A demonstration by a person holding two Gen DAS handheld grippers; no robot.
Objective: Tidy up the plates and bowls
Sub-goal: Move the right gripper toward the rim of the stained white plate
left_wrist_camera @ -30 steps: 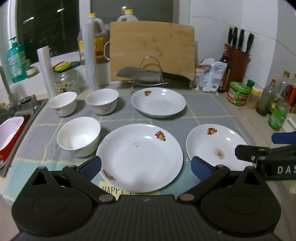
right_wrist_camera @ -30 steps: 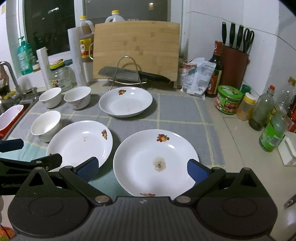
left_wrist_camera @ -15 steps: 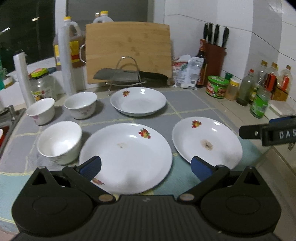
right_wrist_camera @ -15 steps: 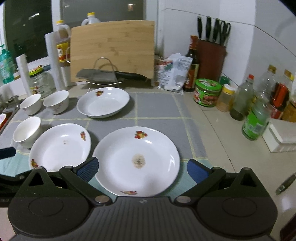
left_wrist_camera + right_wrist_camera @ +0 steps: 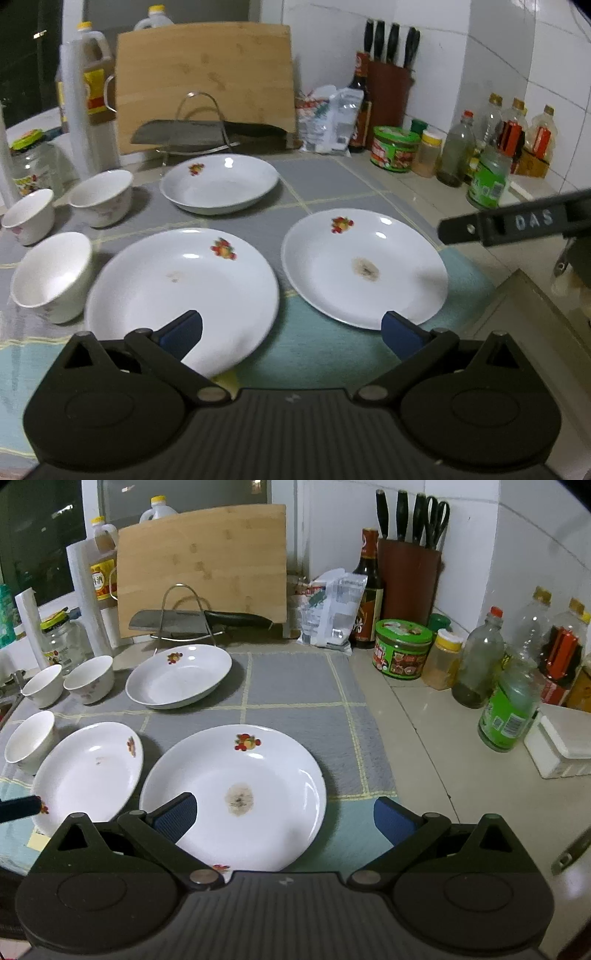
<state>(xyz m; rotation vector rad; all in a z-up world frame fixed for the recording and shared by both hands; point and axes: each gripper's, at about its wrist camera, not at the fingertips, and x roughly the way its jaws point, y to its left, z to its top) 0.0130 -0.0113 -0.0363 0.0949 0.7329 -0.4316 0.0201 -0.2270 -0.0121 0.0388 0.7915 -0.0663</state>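
- The left gripper [image 5: 291, 332] hung low over the mat's [image 5: 321, 347] near edge, fingers spread wide and holding nothing; its left pad overlapped the near rim of the left plate [image 5: 184, 288].
- The right gripper [image 5: 284, 814] was likewise spread and empty, its left pad over the stained plate [image 5: 236, 794] (a brown spot at its centre).
- Those two plates lay side by side on the mat, close but apart.
- A bowl [image 5: 51, 277] stood just left of the left plate.
- Farther back sat a deep plate [image 5: 219, 182], with two more bowls [image 5: 101, 197] to its left, close together.
- Behind them a cleaver [image 5: 199, 622] rested on a wire rack before an upright cutting board [image 5: 203, 565].
- Bottles [image 5: 480, 664] lined the right wall.
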